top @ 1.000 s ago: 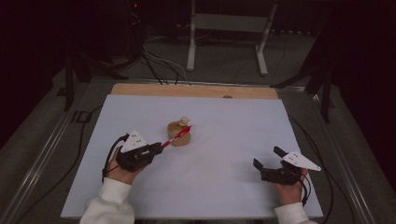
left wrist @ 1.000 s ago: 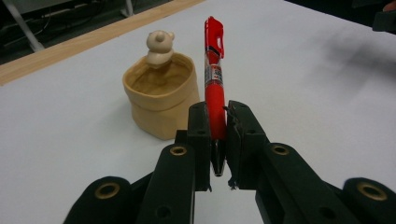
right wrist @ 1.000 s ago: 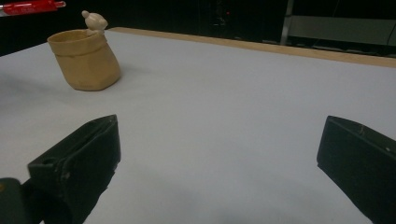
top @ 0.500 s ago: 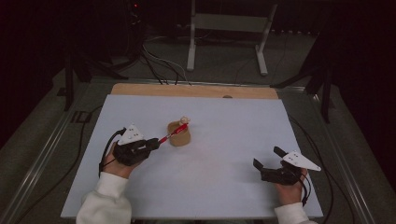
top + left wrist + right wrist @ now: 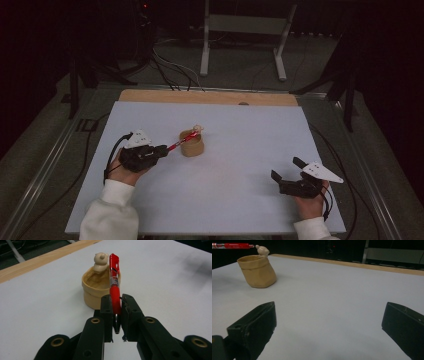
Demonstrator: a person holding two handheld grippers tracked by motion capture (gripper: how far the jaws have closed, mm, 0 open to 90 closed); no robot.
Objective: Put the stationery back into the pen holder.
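Note:
A small tan cup with a little pale figure on its rim stands on the white table top, left of the middle. My left gripper is shut on a red pen, which points forward with its far end over the cup's rim. My right gripper rests near the table's front right corner, open, with nothing between its jaws.
The white table top has a wooden strip along its far edge. Beyond it stand a metal frame's legs and cables on the dark floor.
My left gripper has drawn back slightly to the left with the pen; the pen's tip now sits at the cup's rim. The right gripper has not moved.

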